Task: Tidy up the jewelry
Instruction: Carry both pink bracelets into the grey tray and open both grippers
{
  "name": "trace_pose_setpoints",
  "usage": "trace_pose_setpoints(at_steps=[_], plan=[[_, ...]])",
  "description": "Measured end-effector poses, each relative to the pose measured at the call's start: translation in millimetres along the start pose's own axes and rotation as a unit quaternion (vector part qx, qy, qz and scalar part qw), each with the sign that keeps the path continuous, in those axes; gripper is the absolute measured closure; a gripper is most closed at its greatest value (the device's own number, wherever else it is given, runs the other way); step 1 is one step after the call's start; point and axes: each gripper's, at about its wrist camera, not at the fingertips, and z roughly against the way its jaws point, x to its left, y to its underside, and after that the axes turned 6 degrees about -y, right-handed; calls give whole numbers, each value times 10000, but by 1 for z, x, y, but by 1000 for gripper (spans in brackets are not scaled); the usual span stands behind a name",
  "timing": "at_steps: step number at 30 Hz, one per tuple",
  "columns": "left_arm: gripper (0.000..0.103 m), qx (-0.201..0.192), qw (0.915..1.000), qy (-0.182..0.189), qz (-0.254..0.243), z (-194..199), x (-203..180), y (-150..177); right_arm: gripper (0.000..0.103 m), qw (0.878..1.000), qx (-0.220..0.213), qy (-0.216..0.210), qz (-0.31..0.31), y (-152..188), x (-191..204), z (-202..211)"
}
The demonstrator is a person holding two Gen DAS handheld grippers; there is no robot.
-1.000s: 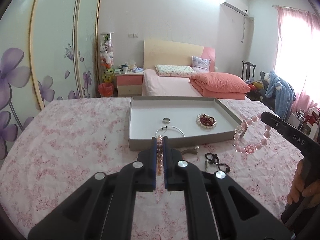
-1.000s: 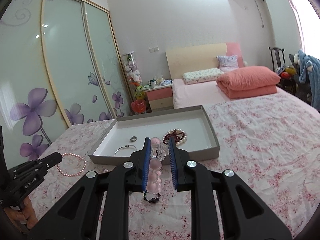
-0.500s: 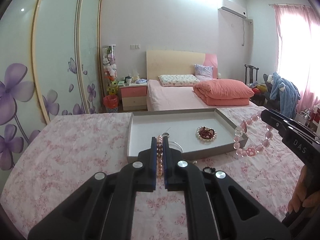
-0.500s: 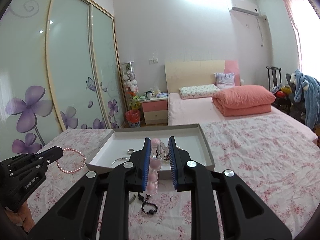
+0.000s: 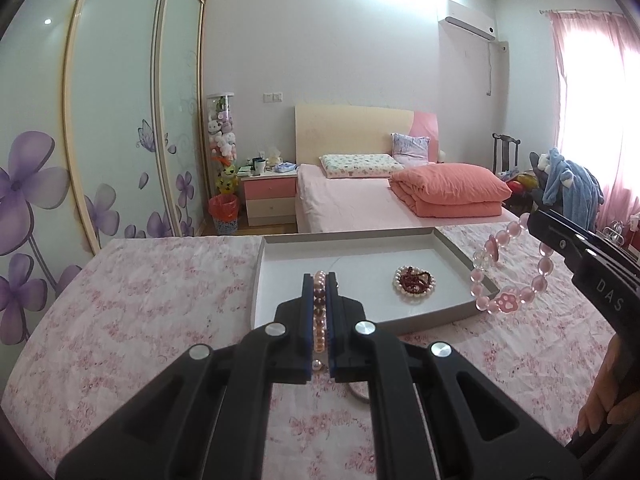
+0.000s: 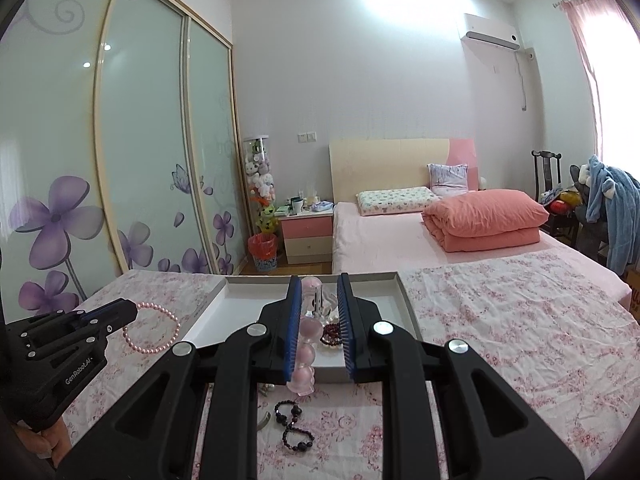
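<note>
Both tongs gripped limp, light bracelets, left tongs (image 5: 319, 294) a pearl bracelet (image 5: 319, 320), right tongs (image 6: 319, 312) a pink bead bracelet (image 6: 306, 354), above the tray (image 5: 460, 254)'s near edge.

Pink pearl bracelet (image 5: 319, 312): small round beads, pinched between left fingers (image 5: 307, 320), loop hangs free above the bedspread.
Pink chunky bead bracelet (image 5: 510, 272): translucent beads, one clear faceted bead, paw-print charm at the bottom; clamped by right fingers (image 6: 294, 332), dangling near the tray's right corner.
Grey tray (image 5: 452, 249): shallow, white inside, flat on the floral bedspread. Inside it, a coil of white pearls around dark red beads (image 5: 414, 281).
Black bead string (image 6: 294, 426): loose on the bedspread in front of the tray.
</note>
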Motion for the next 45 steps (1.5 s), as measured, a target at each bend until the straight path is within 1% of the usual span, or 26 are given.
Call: trace_pose_setpoints(at_steps=[9, 14, 17, 26, 32, 43, 44, 45], plan=[[97, -28, 10000, 22, -9, -15, -7, -13, 84, 10000, -34, 52, 14, -8, -2, -19], [97, -6, 10000, 74, -24, -32, -11, -20, 84, 10000, 17, 80, 32, -11, -5, -36], [97, 63, 9999, 102, -14, -50, -14, -25, 84, 9999, 87, 92, 12, -11, -7, -51], [97, 256, 9996, 85, -9, -97, -21, -30, 84, 9987, 477, 30, -150, -4, -17, -103], [97, 362, 9993, 89, -84, -121, -27, -30, 84, 9966, 760, -45, -326, 3, -25, -133], [96, 590, 9981, 102, -150, -157, -35, -26, 83, 9904, 1206, -117, -662, 12, -40, -166], [96, 628, 9979, 111, -147, -160, -35, -25, 83, 9899, 1243, -115, -673, 13, -40, -167], [96, 654, 9977, 121, -140, -162, -35, -24, 78, 9896, 1253, -102, -695, 13, -42, -167]])
